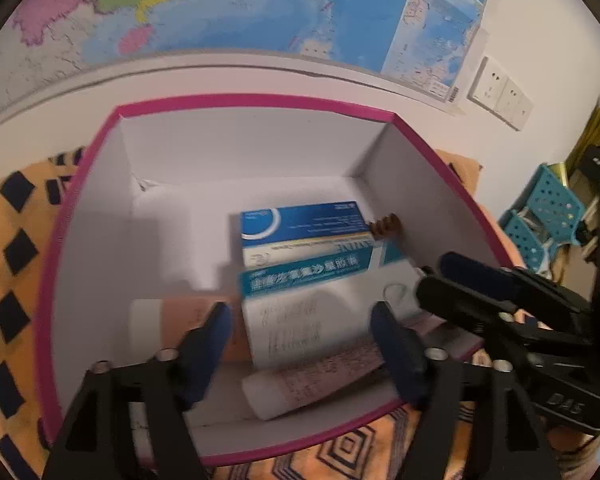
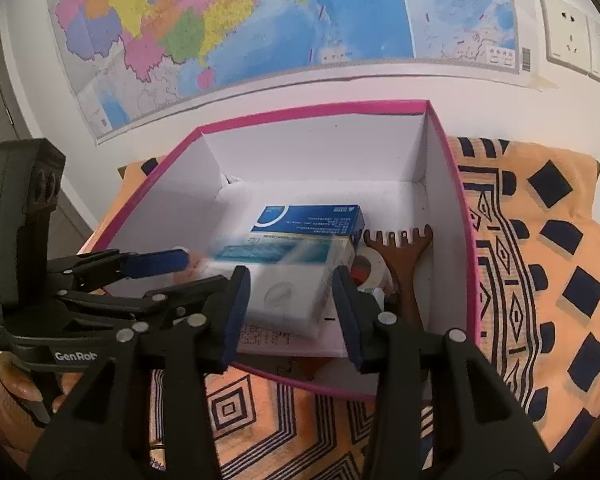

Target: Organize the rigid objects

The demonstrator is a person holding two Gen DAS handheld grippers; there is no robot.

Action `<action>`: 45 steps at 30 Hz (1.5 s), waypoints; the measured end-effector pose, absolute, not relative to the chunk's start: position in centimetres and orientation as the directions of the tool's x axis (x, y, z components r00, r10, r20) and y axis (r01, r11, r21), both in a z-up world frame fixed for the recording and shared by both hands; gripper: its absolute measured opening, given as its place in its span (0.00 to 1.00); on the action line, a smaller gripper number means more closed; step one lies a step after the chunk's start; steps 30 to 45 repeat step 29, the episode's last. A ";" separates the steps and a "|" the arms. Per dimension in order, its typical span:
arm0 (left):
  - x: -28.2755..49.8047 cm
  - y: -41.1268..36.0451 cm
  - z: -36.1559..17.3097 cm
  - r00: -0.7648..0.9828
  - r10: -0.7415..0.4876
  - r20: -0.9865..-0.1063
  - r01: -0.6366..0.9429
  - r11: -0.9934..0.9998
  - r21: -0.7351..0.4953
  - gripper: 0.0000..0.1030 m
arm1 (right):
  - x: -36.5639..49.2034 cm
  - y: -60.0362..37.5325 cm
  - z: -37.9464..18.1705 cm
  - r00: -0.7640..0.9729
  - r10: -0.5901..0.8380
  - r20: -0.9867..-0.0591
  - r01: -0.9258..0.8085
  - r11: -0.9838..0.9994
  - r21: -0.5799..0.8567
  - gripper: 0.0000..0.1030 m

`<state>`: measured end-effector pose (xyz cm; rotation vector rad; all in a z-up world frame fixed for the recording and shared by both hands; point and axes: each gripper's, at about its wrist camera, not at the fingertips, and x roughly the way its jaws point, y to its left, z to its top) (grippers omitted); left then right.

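Note:
A pink-rimmed white box (image 1: 236, 101) (image 2: 452, 184) stands on a patterned orange cloth. Inside lie a blue carton (image 1: 300, 222) (image 2: 308, 218), a teal-and-white carton (image 1: 300, 280) (image 2: 284, 276) that is blurred, a white tube (image 1: 308, 384), a peach tube (image 1: 180, 312), a brown wooden comb (image 2: 400, 256) (image 1: 386, 227) and a tape roll (image 2: 374, 266). My left gripper (image 1: 302, 344) is open over the box's near edge, empty. My right gripper (image 2: 288, 312) is open with its fingers either side of the teal-and-white carton, not gripping it.
The box sits against a white wall with a map (image 2: 260, 20) and sockets (image 2: 568, 36). Orange cloth (image 2: 540, 280) extends to the right. Turquoise perforated baskets (image 1: 548, 216) stand at the far right in the left wrist view. The two grippers are side by side.

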<state>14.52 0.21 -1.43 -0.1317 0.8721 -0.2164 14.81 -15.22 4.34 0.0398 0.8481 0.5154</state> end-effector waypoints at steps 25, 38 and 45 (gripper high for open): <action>2.3 2.3 -0.8 0.792 -0.019 -0.611 -0.055 0.993 -0.102 1.00 | 2.7 -15.5 4.2 0.695 0.429 -0.577 -0.464 0.881 0.096 0.87; 1.4 2.0 -1.2 0.794 0.000 -0.608 -0.065 0.994 -0.086 1.00 | 2.2 -15.3 3.4 0.688 0.424 -0.590 -0.459 0.883 0.099 0.87; 1.4 2.0 -1.2 0.794 0.000 -0.608 -0.065 0.994 -0.086 1.00 | 2.2 -15.3 3.4 0.688 0.424 -0.590 -0.459 0.883 0.099 0.87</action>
